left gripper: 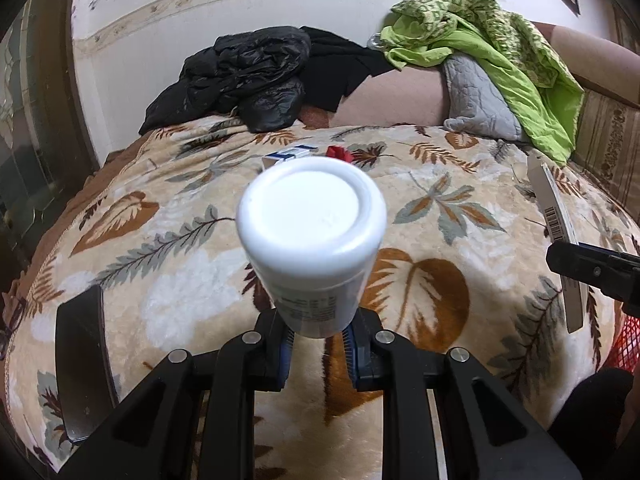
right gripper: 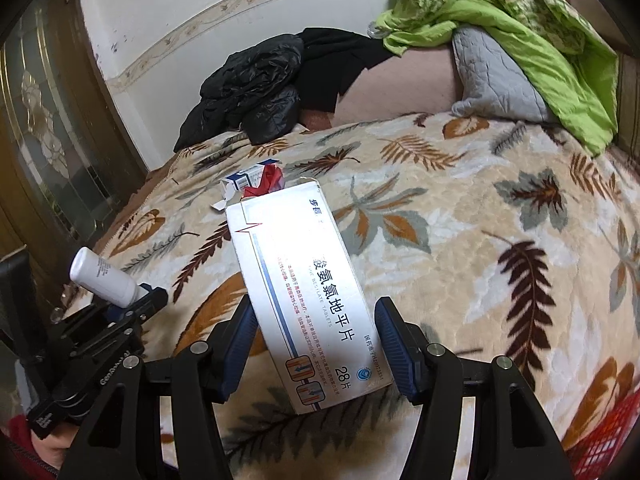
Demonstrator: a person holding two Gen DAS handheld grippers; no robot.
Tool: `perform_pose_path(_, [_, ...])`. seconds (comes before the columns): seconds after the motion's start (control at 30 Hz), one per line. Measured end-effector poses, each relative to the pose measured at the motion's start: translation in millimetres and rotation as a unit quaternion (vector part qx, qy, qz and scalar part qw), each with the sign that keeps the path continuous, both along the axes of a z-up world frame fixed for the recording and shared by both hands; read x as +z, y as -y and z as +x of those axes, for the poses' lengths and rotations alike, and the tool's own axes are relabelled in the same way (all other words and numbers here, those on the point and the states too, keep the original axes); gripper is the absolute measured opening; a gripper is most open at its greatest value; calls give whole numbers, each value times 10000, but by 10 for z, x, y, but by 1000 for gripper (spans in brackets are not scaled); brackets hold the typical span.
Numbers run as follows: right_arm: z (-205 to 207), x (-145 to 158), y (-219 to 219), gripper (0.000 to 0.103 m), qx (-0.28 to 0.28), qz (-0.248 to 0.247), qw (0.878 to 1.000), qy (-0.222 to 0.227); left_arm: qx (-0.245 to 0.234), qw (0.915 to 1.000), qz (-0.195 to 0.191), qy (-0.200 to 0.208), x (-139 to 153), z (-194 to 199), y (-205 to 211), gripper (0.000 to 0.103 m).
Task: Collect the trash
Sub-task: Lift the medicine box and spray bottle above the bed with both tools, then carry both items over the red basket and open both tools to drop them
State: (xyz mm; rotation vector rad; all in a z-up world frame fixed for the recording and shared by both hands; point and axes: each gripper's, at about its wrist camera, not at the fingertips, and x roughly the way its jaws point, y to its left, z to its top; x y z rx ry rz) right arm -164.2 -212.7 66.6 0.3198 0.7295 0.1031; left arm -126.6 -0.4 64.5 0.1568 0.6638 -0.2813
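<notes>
White bottle pinched in the left gripper and box between the right gripper's jaws, seemingly gripped, both point lengthwise toward the blanket's far edge.

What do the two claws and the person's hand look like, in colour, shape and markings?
Both the left claw and the right claw have black angular linkage arms with silver round pivot pins and dark blue ribbed finger pads. White lettering marks the left claw's body. A hand with a dark red sleeve shows beneath it.

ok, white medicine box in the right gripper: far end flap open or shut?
Open. The medicine box held in the right gripper shows a raised flap at its far end; its contents are not visible.
</notes>
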Motion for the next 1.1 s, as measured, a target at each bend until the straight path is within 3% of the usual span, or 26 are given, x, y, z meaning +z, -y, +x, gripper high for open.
perform_pose_path(0.6, [-630,321,385,64,-393,306,9986,200,-671,9976,-19,143,318,-428,411,20])
perform_pose_path(1.1, [-1199,368,1085,64,-1287,429,9905,204,-1397,9897,42,318,526,-707,1028,20])
